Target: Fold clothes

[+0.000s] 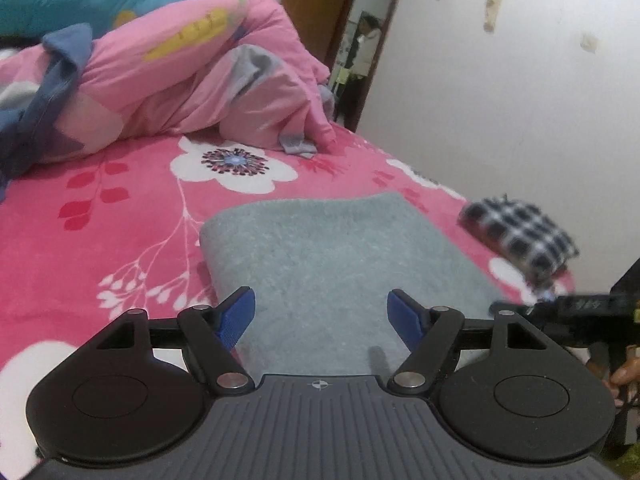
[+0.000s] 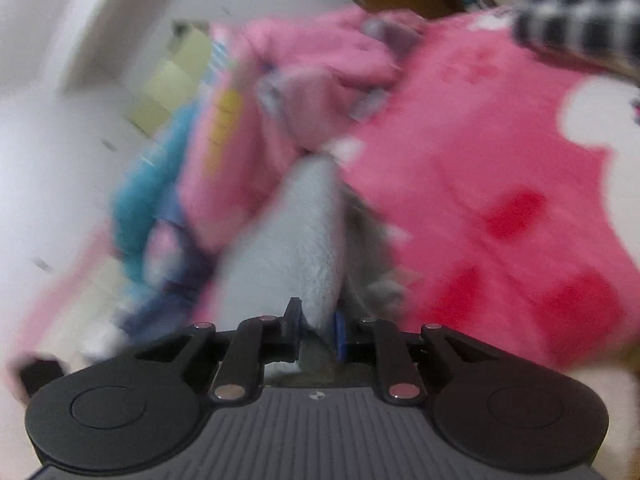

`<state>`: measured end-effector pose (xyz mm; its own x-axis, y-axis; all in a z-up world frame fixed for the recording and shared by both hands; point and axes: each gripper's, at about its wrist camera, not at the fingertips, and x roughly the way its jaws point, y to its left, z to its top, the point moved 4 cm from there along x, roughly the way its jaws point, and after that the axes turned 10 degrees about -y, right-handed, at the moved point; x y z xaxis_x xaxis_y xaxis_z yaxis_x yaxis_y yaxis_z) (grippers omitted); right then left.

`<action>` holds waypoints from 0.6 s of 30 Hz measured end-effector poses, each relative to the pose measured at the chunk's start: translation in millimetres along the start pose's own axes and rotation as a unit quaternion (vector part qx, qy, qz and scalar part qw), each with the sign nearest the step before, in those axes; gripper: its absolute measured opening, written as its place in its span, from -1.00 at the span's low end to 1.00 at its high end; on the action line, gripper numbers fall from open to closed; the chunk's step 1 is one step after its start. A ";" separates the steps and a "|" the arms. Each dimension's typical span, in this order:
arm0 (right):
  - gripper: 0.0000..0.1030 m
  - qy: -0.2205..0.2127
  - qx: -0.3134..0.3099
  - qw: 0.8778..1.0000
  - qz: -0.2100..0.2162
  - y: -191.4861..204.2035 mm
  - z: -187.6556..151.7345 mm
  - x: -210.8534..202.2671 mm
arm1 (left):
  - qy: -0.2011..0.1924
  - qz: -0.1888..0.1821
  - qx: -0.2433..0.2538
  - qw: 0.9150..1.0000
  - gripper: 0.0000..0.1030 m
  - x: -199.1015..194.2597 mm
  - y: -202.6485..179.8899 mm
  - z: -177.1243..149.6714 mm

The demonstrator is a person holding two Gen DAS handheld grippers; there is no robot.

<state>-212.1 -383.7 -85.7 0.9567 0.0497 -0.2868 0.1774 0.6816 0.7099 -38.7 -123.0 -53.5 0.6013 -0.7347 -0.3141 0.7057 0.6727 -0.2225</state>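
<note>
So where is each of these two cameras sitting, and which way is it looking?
Left wrist view: rides the left claw, looking along its open fingers over the grey towel on the pink bedspread; a fingertip of the person's hand shows at the right edge.
Right wrist view: rides the right claw, closed on a fold of that towel; blurred.
Shared: towel, bedspread, checked cloth.

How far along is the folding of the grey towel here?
Done: the grey towel lies on the pink bedspread already doubled, with a rounded fold at its far edge. In hand: the right gripper pinches a towel edge; the left gripper is open above it. Left: likely another fold; the checked cloth lies apart.
</note>
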 end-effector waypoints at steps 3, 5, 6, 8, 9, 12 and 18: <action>-0.56 -0.017 0.014 1.000 0.008 -4.0 4.0 -4.9 | 0.006 0.000 0.060 0.998 0.43 10.5 -12.7 -16.6; -0.53 -0.036 -0.025 0.999 -0.015 8.4 17.3 -19.6 | 0.000 0.010 0.092 0.996 0.43 10.7 -19.4 -27.1; -0.53 -0.054 -0.053 0.997 -0.031 16.0 25.2 -27.3 | -0.006 0.014 0.096 0.995 0.44 9.1 -20.0 -28.8; -0.53 -0.085 -0.109 0.989 -0.048 37.1 39.1 -42.0 | -0.018 0.020 0.094 0.995 0.44 4.9 -19.0 -29.4; -0.53 -0.096 -0.136 0.985 -0.044 51.0 42.0 -45.9 | -0.027 0.024 0.092 0.995 0.44 1.7 -18.9 -28.3; -0.53 -0.108 -0.237 0.965 -0.013 96.1 32.3 -42.3 | -0.078 0.031 0.094 0.992 0.45 -11.4 -24.4 -19.6; -0.58 0.021 -0.366 0.929 -0.053 87.6 -35.9 18.3 | -0.069 0.016 0.193 0.979 0.47 -3.1 -56.8 -51.3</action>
<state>-187.4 -296.9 -51.8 0.9302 -0.0287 -0.3660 0.0514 0.9973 0.0524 -99.8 -154.4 -87.2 0.6518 -0.7361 -0.1825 0.7584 0.6319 0.1598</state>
